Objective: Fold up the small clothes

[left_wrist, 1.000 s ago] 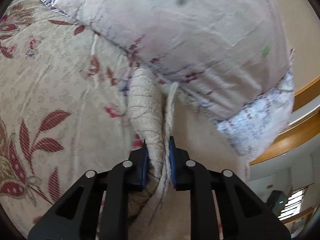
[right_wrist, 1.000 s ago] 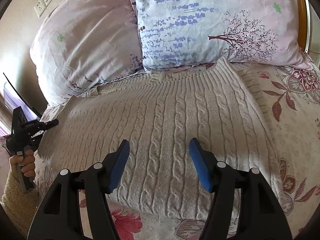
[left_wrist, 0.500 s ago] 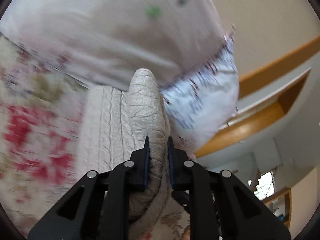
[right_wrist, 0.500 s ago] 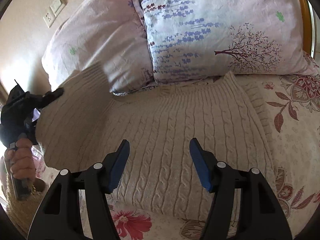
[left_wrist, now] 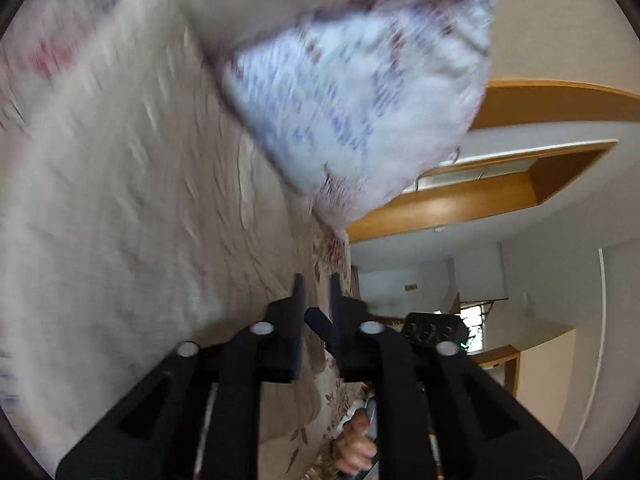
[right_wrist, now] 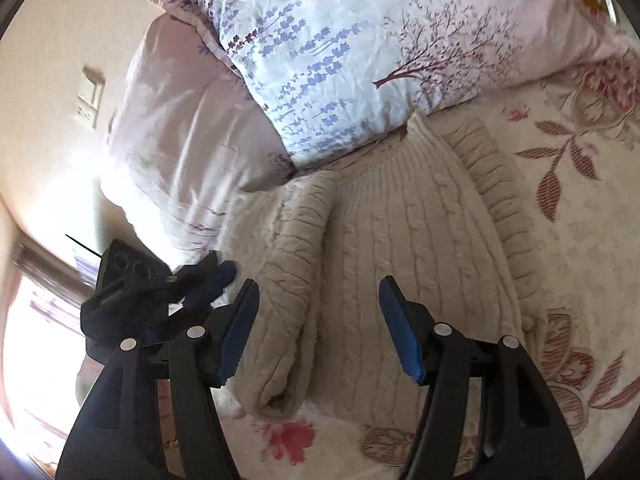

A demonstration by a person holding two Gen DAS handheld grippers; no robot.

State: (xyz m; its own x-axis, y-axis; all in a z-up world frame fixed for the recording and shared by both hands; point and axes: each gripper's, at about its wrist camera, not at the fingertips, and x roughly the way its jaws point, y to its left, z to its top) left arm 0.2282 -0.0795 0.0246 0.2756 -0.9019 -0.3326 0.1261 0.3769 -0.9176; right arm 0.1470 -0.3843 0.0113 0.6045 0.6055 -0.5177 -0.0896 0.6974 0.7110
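Left-wrist view, heavily blurred by motion: the cream cable-knit sweater point(left_wrist: 132, 208) filled the left half of the frame, lying on the floral bedspread point(left_wrist: 316, 364); a lavender-print pillow point(left_wrist: 360, 92) sat above and to the right of it, and a wooden headboard point(left_wrist: 472, 196) stood beyond against the wall. The left gripper point(left_wrist: 316, 292) pointed along the edge of the sweater with its jaws standing narrowly apart, a thin gap between them and no cloth seen in that gap. Lower right in this view, the other tool and part of the person's hand point(left_wrist: 356, 446) were visible. Right-wrist view, sharper: a wall socket plate point(right_wrist: 90, 96) lay at far left, then a plain pink pillow point(right_wrist: 188, 136) and, overlapping it, the lavender-print pillow point(right_wrist: 360, 52) with a tree motif. The left gripper point(right_wrist: 208, 278) appeared at the left edge of the sweater point(right_wrist: 404, 248), its fingertips close to the knit; whether they touched it could not be told. One sleeve point(right_wrist: 288, 288) lay folded over the sweater's body, its cuff toward the camera. The right gripper point(right_wrist: 316, 320) hung above the lower part of the sweater, jaws spread wide, blue pads point(right_wrist: 400, 332) facing inward, holding nothing. The floral bedspread point(right_wrist: 572, 184) extended to the right.
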